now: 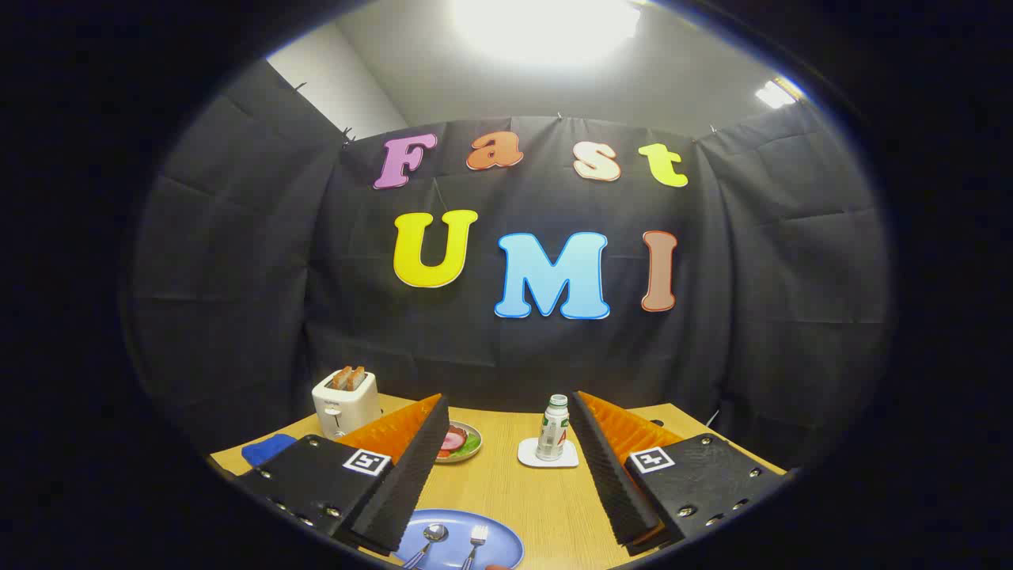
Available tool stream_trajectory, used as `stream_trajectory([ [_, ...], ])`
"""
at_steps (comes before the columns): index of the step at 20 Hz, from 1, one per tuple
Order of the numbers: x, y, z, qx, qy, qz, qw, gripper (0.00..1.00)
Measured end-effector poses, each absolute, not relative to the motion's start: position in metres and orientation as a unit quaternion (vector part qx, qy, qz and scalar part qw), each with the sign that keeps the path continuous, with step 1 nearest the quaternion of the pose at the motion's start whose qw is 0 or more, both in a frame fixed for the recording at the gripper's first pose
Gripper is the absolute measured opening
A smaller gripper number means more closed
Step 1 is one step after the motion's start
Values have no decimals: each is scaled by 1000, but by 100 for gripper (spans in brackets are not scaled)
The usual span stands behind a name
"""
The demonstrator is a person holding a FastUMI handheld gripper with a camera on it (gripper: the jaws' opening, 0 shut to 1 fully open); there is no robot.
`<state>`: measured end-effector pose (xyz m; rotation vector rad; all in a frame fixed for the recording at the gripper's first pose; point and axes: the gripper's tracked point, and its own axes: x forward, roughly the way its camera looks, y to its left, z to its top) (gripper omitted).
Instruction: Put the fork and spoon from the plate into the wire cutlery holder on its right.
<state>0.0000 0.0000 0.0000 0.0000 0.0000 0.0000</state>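
A broad ceiling light [546, 28] burns out to pure white high above the fingers, and a smaller lamp [774, 93] glares up to their right. The wooden table [506, 483] between the spread fingers is evenly lit, with soft, faint shadows. Fisheye distortion bows the cloth wall [237, 261] and its folds outward. Focus is fairly sharp ahead; the plate [506, 546] nearest the fingers looks slightly soft.

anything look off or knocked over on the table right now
Nothing stands out. The silver spoon and fork lie side by side on the blue plate, between the open fingers of the gripper. The small plastic bottle stands upright on its white coaster.
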Motion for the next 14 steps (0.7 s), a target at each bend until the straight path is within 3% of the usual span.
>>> stream_trajectory([
  [14,1,3,-18,-16,26,9,1000,94],
])
